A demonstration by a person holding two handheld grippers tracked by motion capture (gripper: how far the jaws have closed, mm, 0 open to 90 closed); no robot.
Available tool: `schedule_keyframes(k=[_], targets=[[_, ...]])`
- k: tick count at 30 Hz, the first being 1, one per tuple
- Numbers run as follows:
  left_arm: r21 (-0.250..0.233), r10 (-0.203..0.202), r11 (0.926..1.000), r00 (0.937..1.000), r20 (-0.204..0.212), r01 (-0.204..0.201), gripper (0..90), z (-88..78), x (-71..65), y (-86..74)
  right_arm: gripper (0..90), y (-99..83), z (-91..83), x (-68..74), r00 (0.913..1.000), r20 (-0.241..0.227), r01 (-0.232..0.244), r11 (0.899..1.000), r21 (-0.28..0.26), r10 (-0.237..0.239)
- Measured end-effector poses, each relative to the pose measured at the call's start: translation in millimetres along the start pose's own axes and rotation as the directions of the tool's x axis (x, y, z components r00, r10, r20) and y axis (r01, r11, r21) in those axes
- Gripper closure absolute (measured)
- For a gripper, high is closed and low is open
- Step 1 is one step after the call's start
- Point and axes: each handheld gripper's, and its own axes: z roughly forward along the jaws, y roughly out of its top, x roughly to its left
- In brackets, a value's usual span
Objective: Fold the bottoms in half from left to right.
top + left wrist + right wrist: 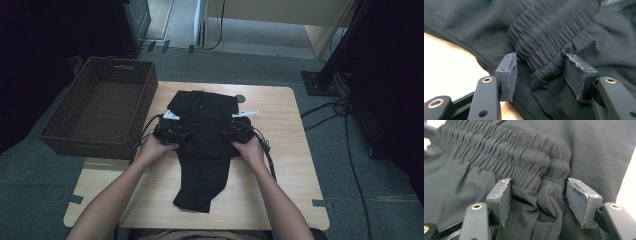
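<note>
A black garment [202, 150] with a gathered elastic waistband [541, 37] lies folded on the wooden table [290, 170]. My left gripper [170, 131] rests on its left side and my right gripper [239, 132] on its right side, each held in a hand. In the left gripper view the jaws [541, 72] stand apart, with a bunched edge of the waistband loose between the pads. In the right gripper view the jaws [539, 197] are also apart, with a fold of cloth below the waistband [506, 152] between the pads but not pinched.
A brown wicker basket [90, 142] stands on the table's left, overhanging the edge. Cables [345, 125] trail over the grey carpet at the right, near a black stand base [320, 82]. Bare wood shows to the right of and below the garment.
</note>
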Motion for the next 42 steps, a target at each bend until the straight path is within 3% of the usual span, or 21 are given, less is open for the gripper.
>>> schedule_keyframes(k=[7,12,15,16,19,21,22,24,26,27,29,32,36,38,39,42], targets=[[-0.033,0.008,0.9994,0.9999,-0.012,-0.009,51.5,7.5,0.3,1.0,47.9,-0.4,2.3,3.5,0.9999,0.014,-0.001,1.000,-0.007,0.001],[-0.045,0.024,0.9987,0.9994,-0.024,-0.025,69.1,16.3,-1.1,8.3,68.3,7.0,9.5,6.4,0.9992,0.040,0.006,1.000,-0.001,-0.006],[-0.040,0.020,0.9990,0.9997,-0.011,-0.020,72.1,20.5,0.2,14.5,71.6,8.7,13.3,6.5,0.9989,0.046,0.009,1.000,-0.017,-0.008],[-0.031,0.024,0.9992,0.9994,-0.025,-0.025,72.1,20.5,2.6,19.1,71.9,10.1,14.1,4.7,0.9988,0.048,0.008,1.000,-0.019,-0.007],[-0.070,0.018,0.9973,0.9987,-0.048,-0.022,72.8,14.3,6.9,30.5,73.4,21.7,12.7,-1.7,0.9956,0.094,0.003,1.000,-0.021,-0.001],[-0.114,0.024,0.9930,0.9985,-0.048,-0.030,73.0,6.2,6.3,37.6,73.6,31.0,6.0,-2.5,0.9961,0.089,-0.001,0.999,-0.046,0.005],[-0.147,0.031,0.9885,0.9986,-0.043,-0.037,72.6,-1.4,5.3,41.9,73.5,35.6,-0.8,-1.5,0.9955,0.094,0.026,0.996,-0.087,-0.017],[-0.198,0.033,0.9796,0.9992,-0.020,-0.037,70.5,-15.4,3.6,45.8,73.3,43.7,-19.9,1.9,0.9967,0.075,0.043,0.985,-0.165,-0.031],[-0.231,0.046,0.9719,0.9989,0.010,-0.043,70.0,-29.2,0.4,45.2,72.7,44.8,-37.7,6.7,0.9979,0.046,0.054,0.978,-0.204,-0.045],[-0.250,0.062,0.9666,0.9979,0.018,-0.055,69.5,-38.4,-4.1,41.9,72.2,43.8,-44.3,9.0,0.9979,0.036,0.061,0.976,-0.211,-0.054],[-0.254,0.091,0.9638,0.9956,0.023,-0.082,68.8,-50.8,-13.7,34.2,72.0,35.4,-62.4,18.3,0.9962,0.008,0.086,0.969,-0.230,-0.086],[-0.231,0.156,0.9616,0.9876,0.018,-0.147,68.2,-64.0,-31.7,17.3,72.3,17.4,-81.5,34.8,0.9898,0.011,0.141,0.964,-0.226,-0.142],[-0.227,0.181,0.9595,0.9824,0.045,-0.166,66.1,-74.9,-46.4,-8.9,70.9,-14.4,-97.0,52.7,0.9807,-0.005,0.190,0.958,-0.213,-0.195],[-0.201,0.192,0.9635,0.9796,0.058,-0.177,64.8,-74.1,-51.5,-23.7,69.7,-31.9,-99.2,58.1,0.9736,-0.010,0.222,0.955,-0.194,-0.228],[-0.177,0.187,0.9691,0.9801,0.068,-0.172,64.2,-71.3,-53.9,-31.8,69.3,-37.7,-98.5,59.2,0.9703,-0.012,0.236,0.956,-0.177,-0.242],[-0.136,0.163,0.9793,0.9828,0.087,-0.150,63.3,-64.4,-58.1,-46.1,66.6,-57.2,-92.4,61.7,0.9704,-0.019,0.237,0.964,-0.121,-0.241]])
